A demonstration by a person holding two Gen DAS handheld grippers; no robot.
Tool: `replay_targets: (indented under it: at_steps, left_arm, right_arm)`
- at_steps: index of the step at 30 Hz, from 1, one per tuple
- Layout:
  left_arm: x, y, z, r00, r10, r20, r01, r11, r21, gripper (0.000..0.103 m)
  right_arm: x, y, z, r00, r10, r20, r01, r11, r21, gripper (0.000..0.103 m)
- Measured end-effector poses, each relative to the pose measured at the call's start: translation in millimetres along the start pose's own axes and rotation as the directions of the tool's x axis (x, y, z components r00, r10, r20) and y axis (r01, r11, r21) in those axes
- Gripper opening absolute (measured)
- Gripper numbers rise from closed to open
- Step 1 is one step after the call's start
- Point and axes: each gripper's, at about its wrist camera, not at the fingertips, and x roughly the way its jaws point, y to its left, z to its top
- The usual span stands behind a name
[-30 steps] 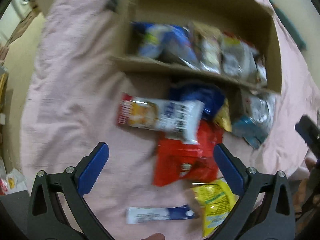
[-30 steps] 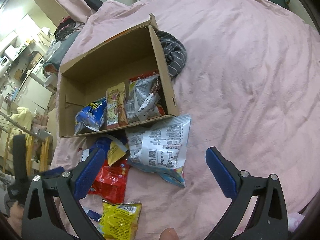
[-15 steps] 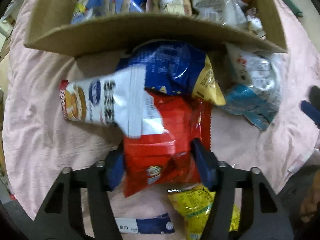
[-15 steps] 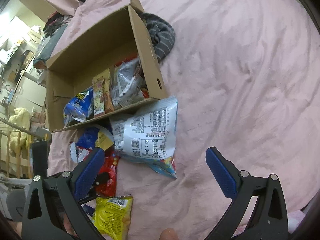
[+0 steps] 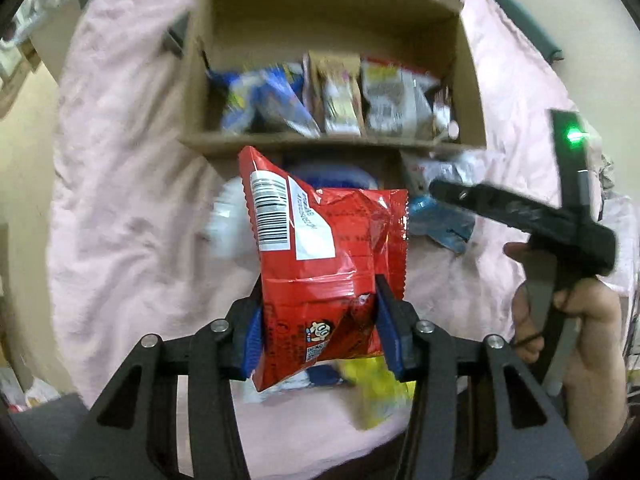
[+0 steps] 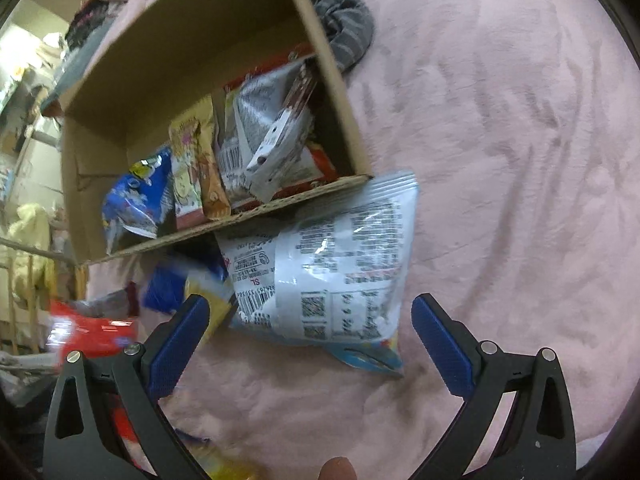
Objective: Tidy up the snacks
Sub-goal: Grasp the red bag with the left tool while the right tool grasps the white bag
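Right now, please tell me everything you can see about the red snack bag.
The red snack bag is glossy crinkled foil with a white barcode label near its top and a small cartoon face low down. The left gripper is shut on its lower part, blue fingers pressing both sides. It is lifted upright, slightly tilted, in front of the cardboard box.

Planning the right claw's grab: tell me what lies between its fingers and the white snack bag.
Only bare pink blanket separates the right claw from the white snack bag, per the right wrist view.
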Motion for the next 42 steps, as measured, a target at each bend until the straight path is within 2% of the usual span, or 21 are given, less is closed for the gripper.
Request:
replay_targets:
  at_steps: [3,5,7,11,14,22,27,30,37,42]
  left_arm:
    - [-15.9,14.7,7.8,0.994,0.068,0.090,-0.069,0.998,0.001,0.044]
    - [-16.7,28.2,17.5,0.989,0.086,0.117,-0.083,0.996,-0.027,0.044]
    - [-12.8,41.1,19.7,0.988,0.097,0.118,-0.088,0.993,-0.077,0.044]
    - [-1.4,57.2,18.6,0.996,0.026,0.080,-0.012,0.985,-0.173,0.044]
    - [5.6,56.5,17.9,0.996,0.046,0.076,-0.031,0.983,-0.183,0.044]
    - [7.8,56.9,10.8,0.994,0.074,0.075,-0.059,0.981,-0.184,0.044]
    - [0.9,58.9,10.1,0.990,0.097,0.107,-0.077,0.981,-0.181,0.044]
    - [-8.7,61.7,10.2,0.988,0.083,0.130,-0.059,0.981,-0.185,0.044]
    - [-45.8,61.0,27.7,0.977,0.072,0.200,-0.035,0.983,-0.179,0.044]
    - [-62.6,53.6,60.6,0.965,0.085,0.249,-0.049,0.988,-0.144,0.044]
  right_arm:
    - [8.7,3.2,0.7,0.999,-0.048,-0.012,0.047,0.999,-0.024,0.103]
    - [14.2,0.5,0.9,0.997,-0.066,-0.026,0.066,0.998,-0.021,0.103]
    - [17.0,-3.7,1.3,0.998,-0.051,-0.039,0.050,0.999,-0.011,0.102]
    - [16.9,-5.9,-1.3,0.999,-0.026,-0.043,0.024,0.999,-0.037,0.076]
    - [6.7,-3.8,-7.8,1.000,-0.026,-0.011,0.025,0.997,-0.073,0.064]
    - [-31.0,-13.4,-39.0,0.996,0.076,0.041,-0.073,0.995,-0.074,0.063]
    - [-49.5,-10.7,-54.9,0.991,0.123,0.058,-0.119,0.990,-0.074,0.063]
    - [-67.1,-3.1,-58.6,0.985,0.152,0.083,-0.145,0.985,-0.090,0.063]
    - [-91.2,24.4,-28.9,0.966,0.219,0.140,-0.202,0.971,-0.126,0.063]
    - [-103.1,42.7,4.8,0.950,0.253,0.182,-0.225,0.961,-0.161,0.063]
